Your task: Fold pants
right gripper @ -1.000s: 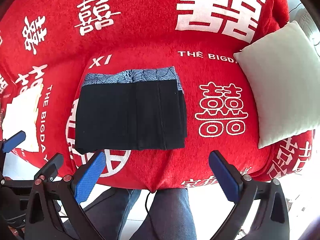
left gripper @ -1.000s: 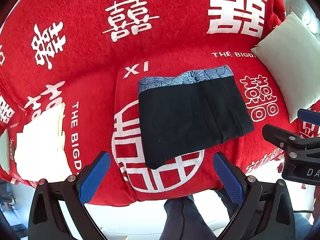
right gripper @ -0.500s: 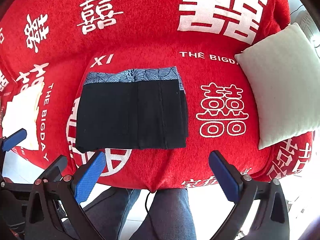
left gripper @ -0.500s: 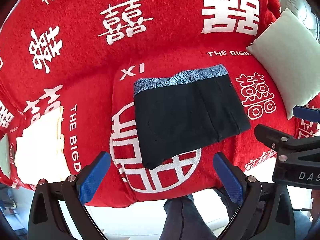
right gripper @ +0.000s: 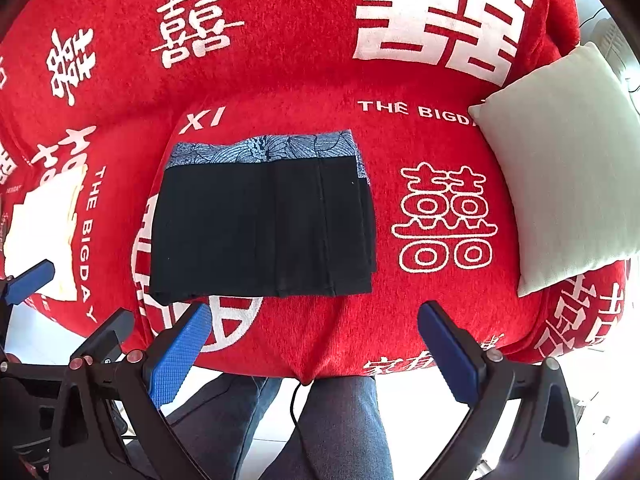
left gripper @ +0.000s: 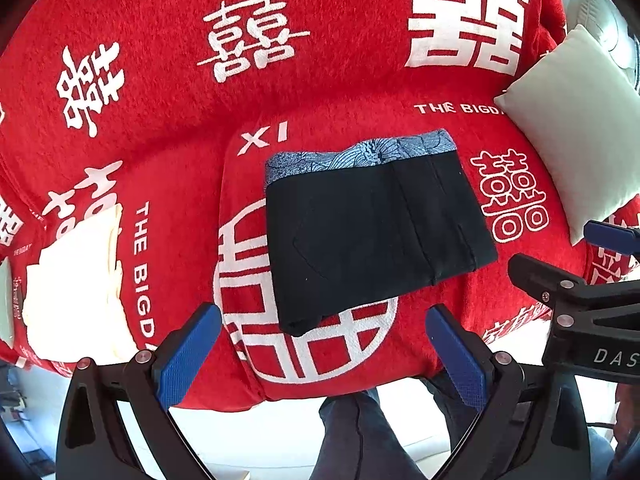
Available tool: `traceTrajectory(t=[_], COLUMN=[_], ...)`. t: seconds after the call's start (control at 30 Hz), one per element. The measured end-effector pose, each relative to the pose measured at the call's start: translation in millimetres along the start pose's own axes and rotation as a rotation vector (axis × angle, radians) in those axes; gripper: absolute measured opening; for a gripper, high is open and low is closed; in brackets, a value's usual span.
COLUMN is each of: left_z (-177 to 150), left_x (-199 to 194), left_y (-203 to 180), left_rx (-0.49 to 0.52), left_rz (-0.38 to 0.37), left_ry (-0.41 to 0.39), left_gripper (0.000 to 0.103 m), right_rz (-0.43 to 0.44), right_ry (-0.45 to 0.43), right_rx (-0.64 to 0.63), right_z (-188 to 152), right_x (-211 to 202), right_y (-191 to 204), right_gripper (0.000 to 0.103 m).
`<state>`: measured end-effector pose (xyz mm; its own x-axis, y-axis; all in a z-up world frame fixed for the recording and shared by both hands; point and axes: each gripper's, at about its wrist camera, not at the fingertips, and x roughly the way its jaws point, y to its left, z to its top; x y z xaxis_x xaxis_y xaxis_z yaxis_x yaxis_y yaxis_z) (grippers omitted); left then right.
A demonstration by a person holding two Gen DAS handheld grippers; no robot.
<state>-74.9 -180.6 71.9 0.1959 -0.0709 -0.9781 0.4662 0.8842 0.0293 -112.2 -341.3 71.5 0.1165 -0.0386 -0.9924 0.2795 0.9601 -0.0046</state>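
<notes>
On the red sofa seat [right gripper: 328, 320], at its middle: black pants [right gripper: 260, 232], folded into a flat, near-rectangular packet, smooth matte cloth with straight seams; a blue-grey patterned band [right gripper: 264, 150] along the far edge. Nubby woven cover with white printed characters beneath. Near corner of the pants [left gripper: 296, 326] slightly rumpled, the other edges crisp. To the right, well apart, a pale ribbed cushion [right gripper: 560, 168] – square, plump. To the left, near the seat's edge, a stack of cream folded cloth [left gripper: 76, 288]. Bare cover on both sides of the packet and along the front lip. Left gripper [left gripper: 322, 354] spread wide, empty, hanging off the front edge; right gripper [right gripper: 316, 350] likewise wide apart, empty – blue textured pads [right gripper: 176, 354] clear of the fabric. Below, legs in dark jeans [right gripper: 344, 432].
</notes>
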Motion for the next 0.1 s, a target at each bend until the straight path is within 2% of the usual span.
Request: traceTrajectory(t=[0.1], left_z=[0.5], left_x=[-1.5], left_y=[-1.6], left_rx=[0.009], left_rz=[-0.003], left_ry=[-0.007], left_gripper=[0.103], right_rz=[0.001], right_ry=[0.000], right_rx=[0.001], right_z=[0.3], right_x=[0.0], right_y=[-0.5], right_gripper=[0.103])
